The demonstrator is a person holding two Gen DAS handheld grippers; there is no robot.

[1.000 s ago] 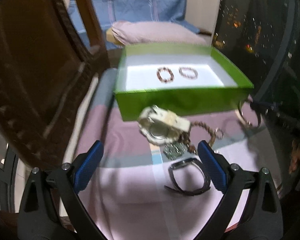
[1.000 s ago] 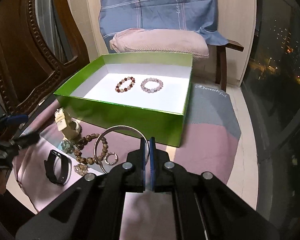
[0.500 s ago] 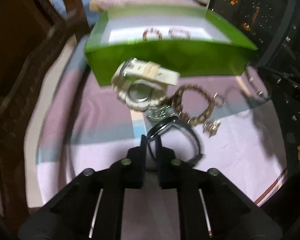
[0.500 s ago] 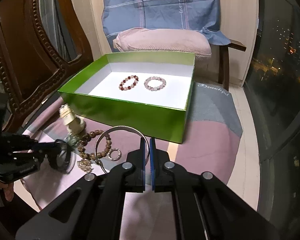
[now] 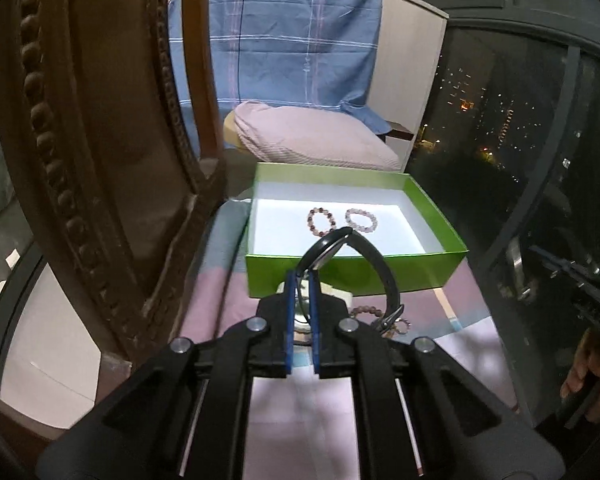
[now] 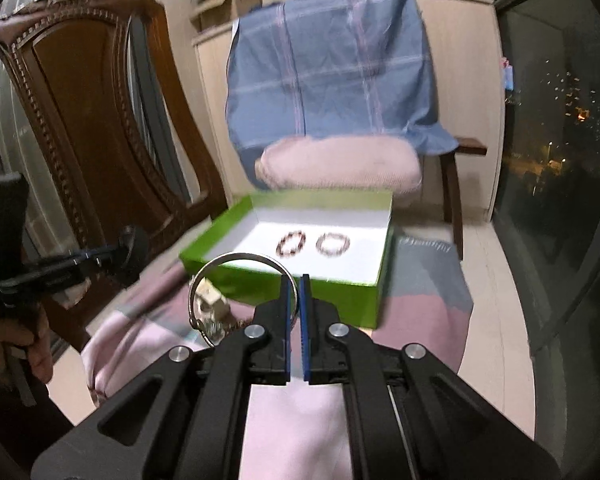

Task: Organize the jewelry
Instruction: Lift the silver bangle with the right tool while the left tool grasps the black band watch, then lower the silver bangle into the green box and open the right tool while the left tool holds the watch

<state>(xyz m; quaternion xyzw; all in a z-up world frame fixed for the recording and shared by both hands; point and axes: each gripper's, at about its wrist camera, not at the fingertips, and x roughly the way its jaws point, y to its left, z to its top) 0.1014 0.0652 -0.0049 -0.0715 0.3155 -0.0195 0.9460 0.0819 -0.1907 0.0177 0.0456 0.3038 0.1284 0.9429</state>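
Observation:
My left gripper [image 5: 301, 276] is shut on a black wristband [image 5: 374, 266] and holds it above the cloth, just in front of the green box [image 5: 356, 274]. My right gripper [image 6: 296, 282] is shut on a silver bangle [image 6: 236, 258] and holds it in the air before the green box [image 6: 340, 296]. Two bead bracelets [image 5: 322, 222] [image 5: 361, 220] lie side by side on the box's white floor, also in the right wrist view [image 6: 291, 243] [image 6: 333, 243]. A white watch [image 6: 210, 306] and a brown bead bracelet [image 5: 366, 312] lie on the cloth.
A carved wooden chair [image 5: 92, 160] stands close on the left. A chair with a pink cushion [image 6: 340, 170] and blue cloth [image 6: 332, 76] stands behind the box. Dark windows [image 5: 520, 128] are on the right. The left gripper shows at the right wrist view's left edge [image 6: 60, 266].
My left gripper closed on the black wristband and lifted it off the cloth toward the box. My right gripper rose with the silver bangle.

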